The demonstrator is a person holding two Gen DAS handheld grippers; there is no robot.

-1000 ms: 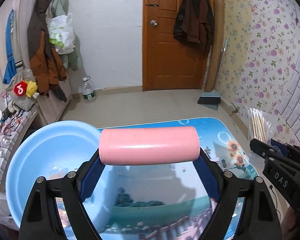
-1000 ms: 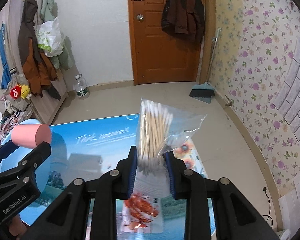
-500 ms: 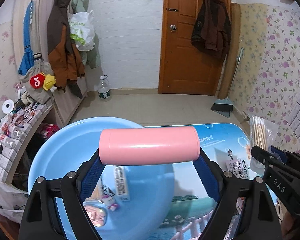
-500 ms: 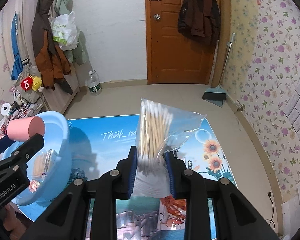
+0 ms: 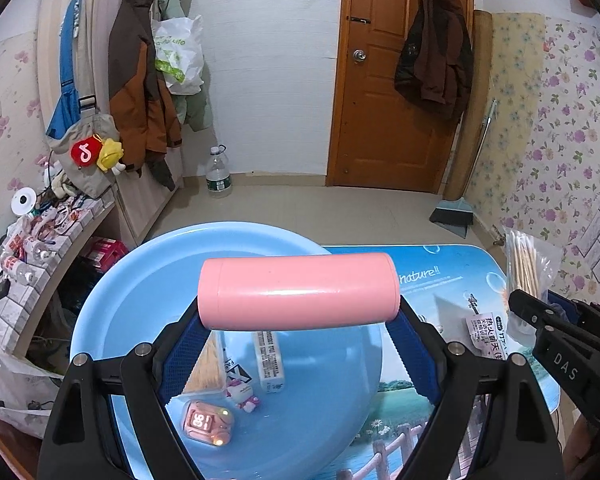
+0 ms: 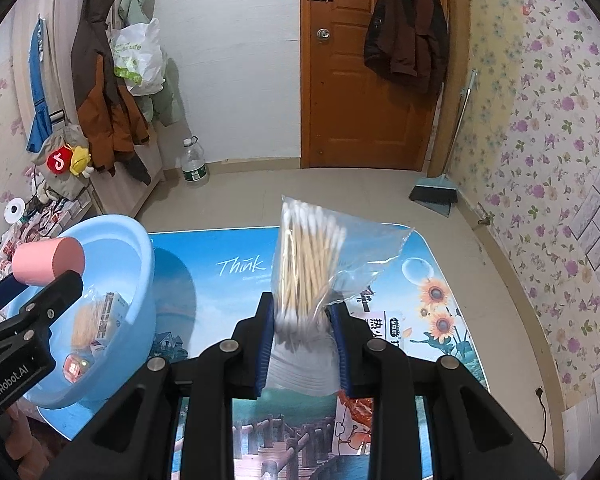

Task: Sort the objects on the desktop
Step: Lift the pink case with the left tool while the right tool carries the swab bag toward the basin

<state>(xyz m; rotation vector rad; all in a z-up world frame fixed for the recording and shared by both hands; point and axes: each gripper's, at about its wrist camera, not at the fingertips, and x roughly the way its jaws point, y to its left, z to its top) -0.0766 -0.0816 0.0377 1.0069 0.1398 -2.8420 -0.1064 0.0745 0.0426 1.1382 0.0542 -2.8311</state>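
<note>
Gripping a pink cylinder [image 5: 299,290] by its ends, the left claw [image 5: 299,320] hangs over the blue basin [image 5: 120,300]; on the right, the right claw [image 6: 302,332] pinches a bag of cotton swabs [image 6: 308,264] above the tabletop [image 6: 220,256].

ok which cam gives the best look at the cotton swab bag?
Right wrist view: the cotton swab bag sits centre frame, upright, clamped at its lower end by the right hand-held gripper. The left wrist view shows only its upper part at the right edge, distorted.
</note>
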